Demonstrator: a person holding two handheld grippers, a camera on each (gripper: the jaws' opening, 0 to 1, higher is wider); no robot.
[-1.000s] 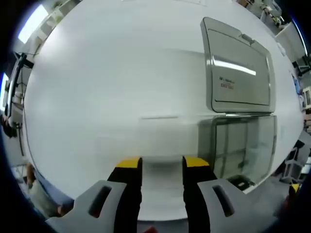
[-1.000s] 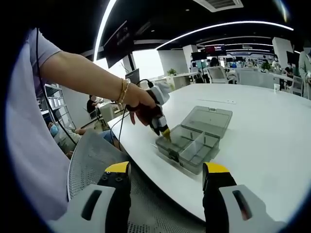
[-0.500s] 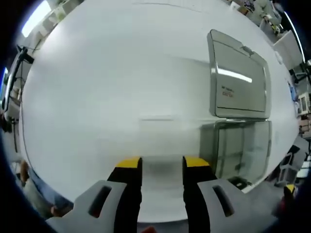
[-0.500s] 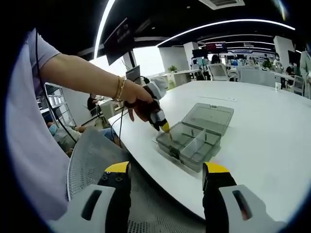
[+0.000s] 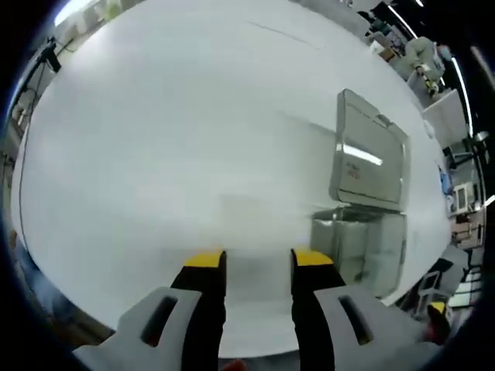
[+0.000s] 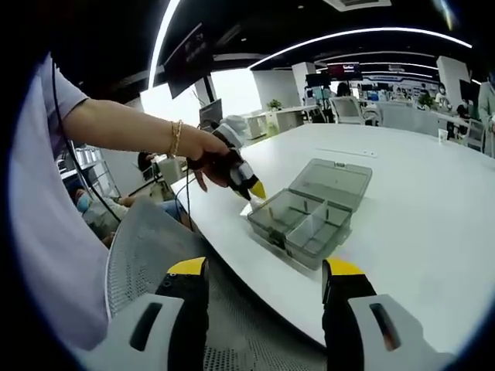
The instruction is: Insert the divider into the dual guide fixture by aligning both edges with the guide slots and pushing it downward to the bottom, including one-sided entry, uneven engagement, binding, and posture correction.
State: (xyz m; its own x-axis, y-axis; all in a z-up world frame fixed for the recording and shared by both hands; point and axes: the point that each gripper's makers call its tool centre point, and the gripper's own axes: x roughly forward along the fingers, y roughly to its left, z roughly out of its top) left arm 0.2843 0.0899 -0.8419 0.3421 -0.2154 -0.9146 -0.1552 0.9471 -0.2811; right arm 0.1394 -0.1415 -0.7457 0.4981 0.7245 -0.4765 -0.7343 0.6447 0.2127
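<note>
Progress: looked mostly done, seating unconfirmed | clear grey plastic compartment box (image 6: 305,220) lay open on white surface (image 6: 433,201), dividers standing inside | left claw (image 6: 251,190) beside box, jaw state unclear | right claw (image 6: 264,270) gaped empty, well short of box.

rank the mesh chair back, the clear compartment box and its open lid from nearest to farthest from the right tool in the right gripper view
1. mesh chair back: just above the right tool, on the left of the view.
2. clear compartment box: on the white table, near its edge.
3. open lid: hinged back behind the box, farther across the table.
</note>
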